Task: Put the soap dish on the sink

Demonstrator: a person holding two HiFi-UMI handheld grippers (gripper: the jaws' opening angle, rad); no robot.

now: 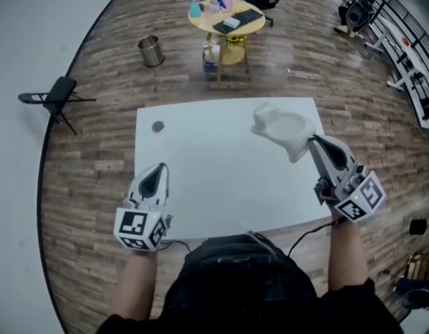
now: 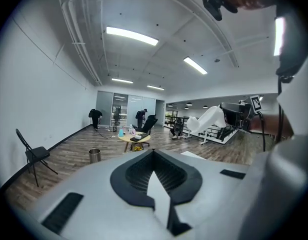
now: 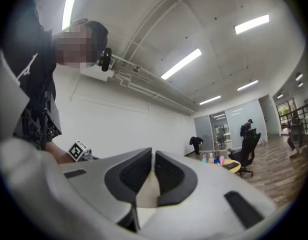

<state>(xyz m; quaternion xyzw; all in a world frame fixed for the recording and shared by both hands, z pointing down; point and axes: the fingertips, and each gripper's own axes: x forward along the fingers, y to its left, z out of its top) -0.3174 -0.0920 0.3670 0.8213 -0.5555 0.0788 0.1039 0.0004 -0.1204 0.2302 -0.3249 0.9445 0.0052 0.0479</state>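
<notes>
Right tool: my right tool [image 1: 313,142] is clamped on one edge of the soap dish [image 1: 283,126]. In the right gripper view a pale sliver of the dish sits pinched between the nearly closed pads.
Soap dish: it is white, and its round hollow faces up as far as I can tell. It is carried over the far right part of the tabletop [image 1: 214,186], and the left gripper view shows it raised and tilted, not resting.
Left tool: my left tool [image 1: 161,167] hangs over the near left edge with its jaws closed together on nothing.
Sink: I make out no basin. The only mark on the tabletop is a small grey disc [image 1: 157,126] near the far left corner, well apart from the dish, and I cannot tell whether it is a drain.
Step in hand: I judge this to be the carry, with the set-down not yet done.
Doing it well: only one rim is gripped, so the dish's weight hangs out beyond the pads and it could pivot. I would move slowly, level the hollow before lowering, and set the base flat.
Release: I would open the jaws only once the dish rests on its own, then draw straight back.
Left side: I would hold it clear of the path.
</notes>
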